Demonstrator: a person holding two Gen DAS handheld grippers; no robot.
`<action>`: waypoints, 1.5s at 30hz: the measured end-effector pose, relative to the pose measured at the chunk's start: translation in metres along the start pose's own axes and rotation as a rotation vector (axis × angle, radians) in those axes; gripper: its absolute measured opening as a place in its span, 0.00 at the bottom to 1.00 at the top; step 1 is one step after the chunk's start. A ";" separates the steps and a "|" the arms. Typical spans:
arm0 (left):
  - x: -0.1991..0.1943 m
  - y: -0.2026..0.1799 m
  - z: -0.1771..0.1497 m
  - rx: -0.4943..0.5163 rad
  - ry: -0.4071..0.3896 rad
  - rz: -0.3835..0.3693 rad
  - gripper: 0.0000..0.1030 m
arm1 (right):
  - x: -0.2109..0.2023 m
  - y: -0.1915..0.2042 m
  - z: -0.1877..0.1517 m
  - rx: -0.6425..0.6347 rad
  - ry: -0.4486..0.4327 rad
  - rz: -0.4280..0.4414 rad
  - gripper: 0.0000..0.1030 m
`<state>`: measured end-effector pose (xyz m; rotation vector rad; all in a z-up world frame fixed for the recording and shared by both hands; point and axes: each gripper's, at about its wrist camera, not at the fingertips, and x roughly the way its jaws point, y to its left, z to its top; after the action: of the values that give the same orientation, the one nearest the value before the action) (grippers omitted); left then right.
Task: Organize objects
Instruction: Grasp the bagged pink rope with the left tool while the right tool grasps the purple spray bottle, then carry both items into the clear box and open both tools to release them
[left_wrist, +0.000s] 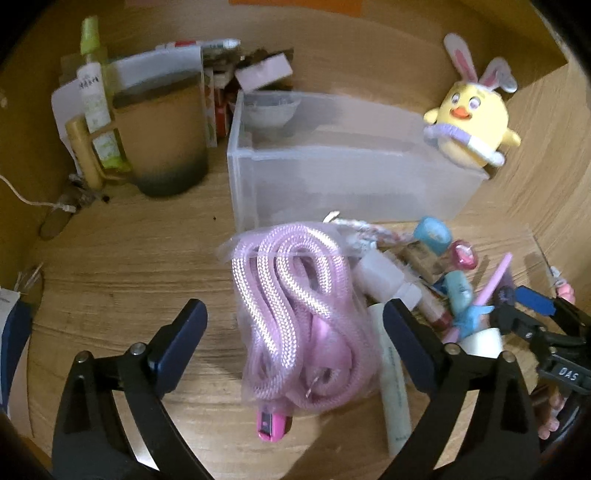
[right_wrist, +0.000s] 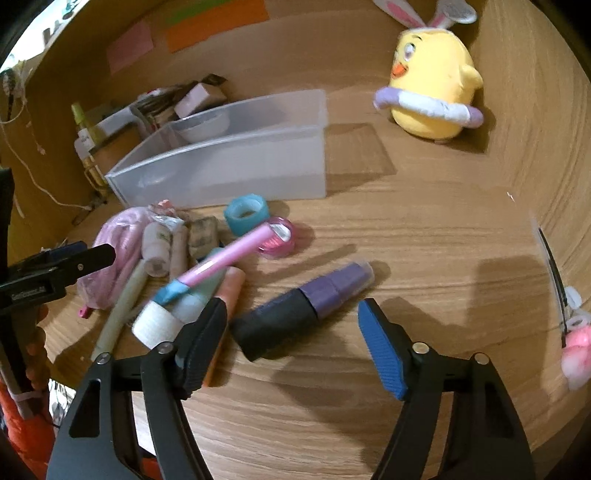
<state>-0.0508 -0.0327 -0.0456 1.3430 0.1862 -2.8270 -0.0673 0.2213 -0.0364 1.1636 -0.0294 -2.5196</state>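
My left gripper (left_wrist: 293, 312) is open, its fingers on either side of a clear bag of pink cord (left_wrist: 295, 314) lying on the wooden desk; the bag also shows in the right wrist view (right_wrist: 118, 240). My right gripper (right_wrist: 291, 314) is open, just short of a black and purple cylinder (right_wrist: 306, 302) lying on its side. A pile of small items lies between them: a pink pen (right_wrist: 225, 258), a teal ring (right_wrist: 245, 214), a pink round case (right_wrist: 279, 240), small white bottles (right_wrist: 157, 247). A frosted plastic bin (left_wrist: 332, 166) stands behind the pile and also shows in the right wrist view (right_wrist: 236, 155).
A yellow chick plush with rabbit ears (left_wrist: 472, 118) sits right of the bin. A brown mug (left_wrist: 162, 136), a spray bottle (left_wrist: 94, 92) and boxes crowd the back left. A white cable (left_wrist: 22, 195) runs at the left. A pink object (right_wrist: 574, 350) lies at far right.
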 end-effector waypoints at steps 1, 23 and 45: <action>0.004 0.001 0.000 -0.005 0.018 -0.007 0.94 | 0.001 -0.004 -0.001 0.009 0.008 0.005 0.62; 0.020 -0.002 0.007 0.080 0.051 0.005 0.63 | 0.015 -0.011 0.010 -0.043 0.005 -0.043 0.23; -0.039 0.003 0.027 0.023 -0.138 -0.097 0.08 | -0.026 -0.018 0.052 -0.058 -0.195 -0.067 0.23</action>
<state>-0.0473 -0.0404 0.0009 1.1674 0.2233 -2.9973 -0.0955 0.2398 0.0138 0.9077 0.0324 -2.6652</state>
